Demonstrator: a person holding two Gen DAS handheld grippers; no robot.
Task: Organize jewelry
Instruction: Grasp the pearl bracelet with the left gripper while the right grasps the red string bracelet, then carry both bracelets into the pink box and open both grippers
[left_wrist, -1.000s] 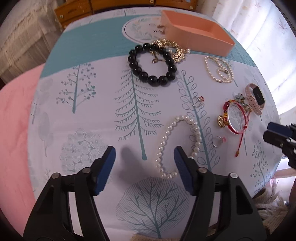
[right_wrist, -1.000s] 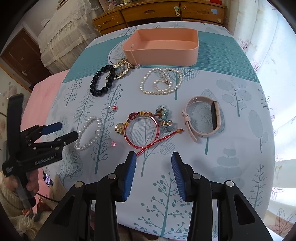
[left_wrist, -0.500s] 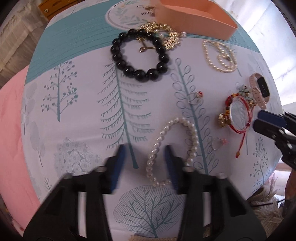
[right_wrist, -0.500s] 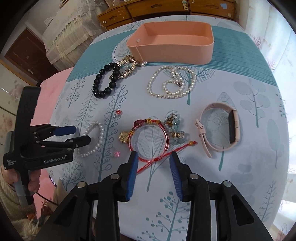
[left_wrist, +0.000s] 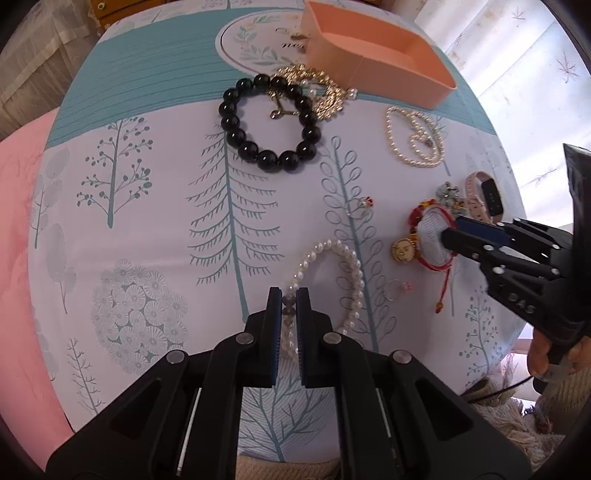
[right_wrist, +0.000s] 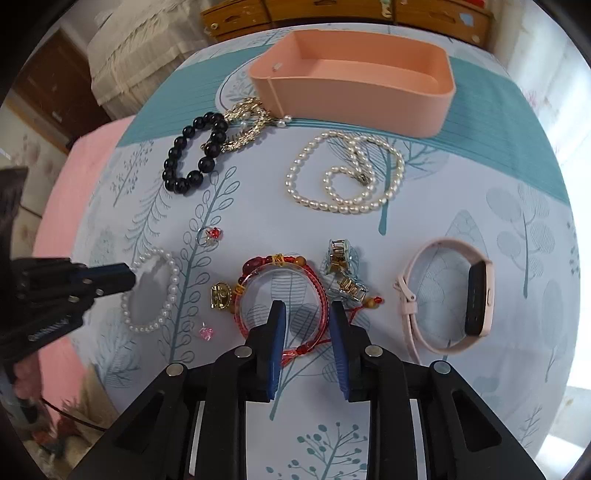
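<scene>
My left gripper (left_wrist: 289, 295) is shut on the near-left side of the white pearl bracelet (left_wrist: 352, 273), which lies on the tablecloth; the bracelet also shows in the right wrist view (right_wrist: 168, 291). My right gripper (right_wrist: 306, 310) is open, its jaws straddling the near right rim of the red cord bangle (right_wrist: 321, 295), low over the cloth. The empty peach tray (right_wrist: 354, 103) stands at the far side. A black bead bracelet (left_wrist: 236, 129), a gold chain (left_wrist: 325, 96), a pearl necklace (right_wrist: 343, 177) and a pink watch (right_wrist: 476, 295) lie between.
Two small rings (right_wrist: 210, 234) (right_wrist: 206, 332), a gold charm (right_wrist: 220, 295) and hair clips (right_wrist: 343, 273) lie around the bangle. The round table's edge (left_wrist: 509, 332) falls off close on the near side. A wooden dresser (right_wrist: 332, 14) stands behind the table.
My left gripper moved forward and shut on the pearl bracelet. My right gripper moved forward until its open jaws straddle the red bangle's rim.
</scene>
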